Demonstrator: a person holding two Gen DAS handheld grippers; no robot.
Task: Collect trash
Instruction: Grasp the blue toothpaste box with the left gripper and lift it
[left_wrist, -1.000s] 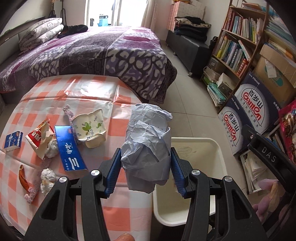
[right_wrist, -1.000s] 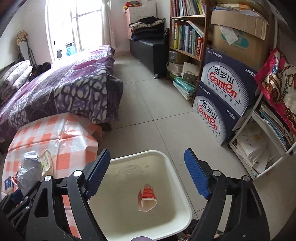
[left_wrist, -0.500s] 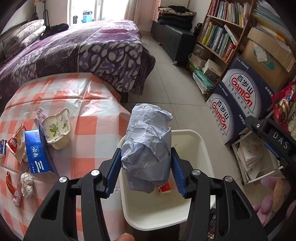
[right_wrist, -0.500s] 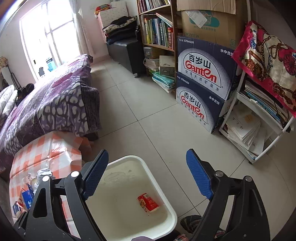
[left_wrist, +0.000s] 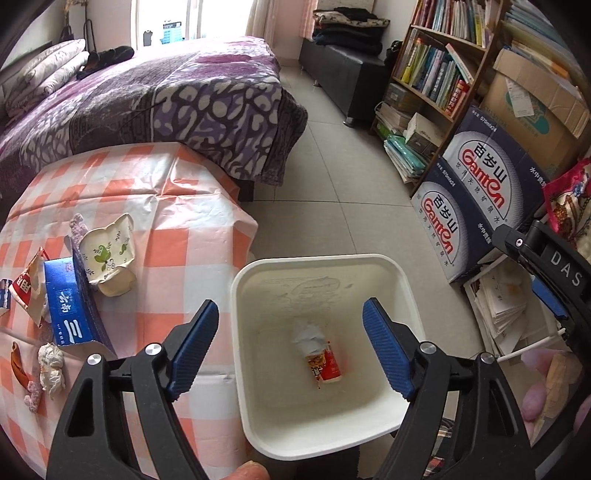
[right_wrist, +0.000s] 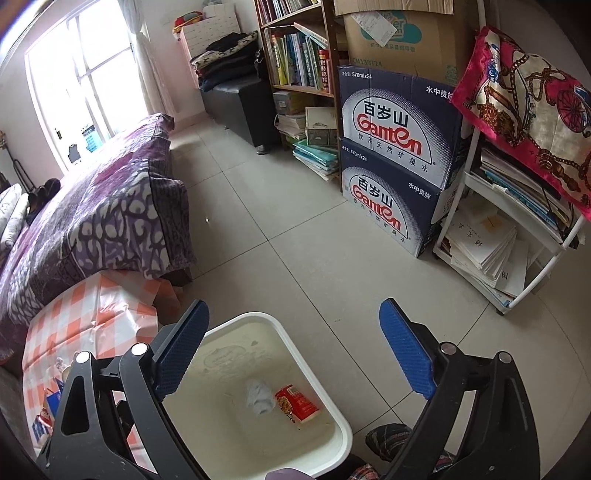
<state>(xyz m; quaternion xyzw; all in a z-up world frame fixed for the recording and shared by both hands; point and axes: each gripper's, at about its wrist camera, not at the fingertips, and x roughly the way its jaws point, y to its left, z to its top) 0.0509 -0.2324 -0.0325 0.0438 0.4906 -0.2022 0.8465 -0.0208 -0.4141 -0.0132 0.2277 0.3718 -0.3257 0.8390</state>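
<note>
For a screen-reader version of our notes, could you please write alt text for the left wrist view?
The left gripper hangs with jaws open and empty over a white bin holding a crumpled grey paper and a red snack packet. To its left, a checked table still carries a blue box and other litter.

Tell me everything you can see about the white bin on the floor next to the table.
The white bin is a squarish open tub with rounded corners and a thick rolled rim, plastic by its look, its inside faintly stained. It stands upright on the tiled floor, close beside the table's checked cloth. On its bottom lie a crumpled grey paper wad and a red snack packet, touching. Both open grippers hover above it, neither touching it.
</note>
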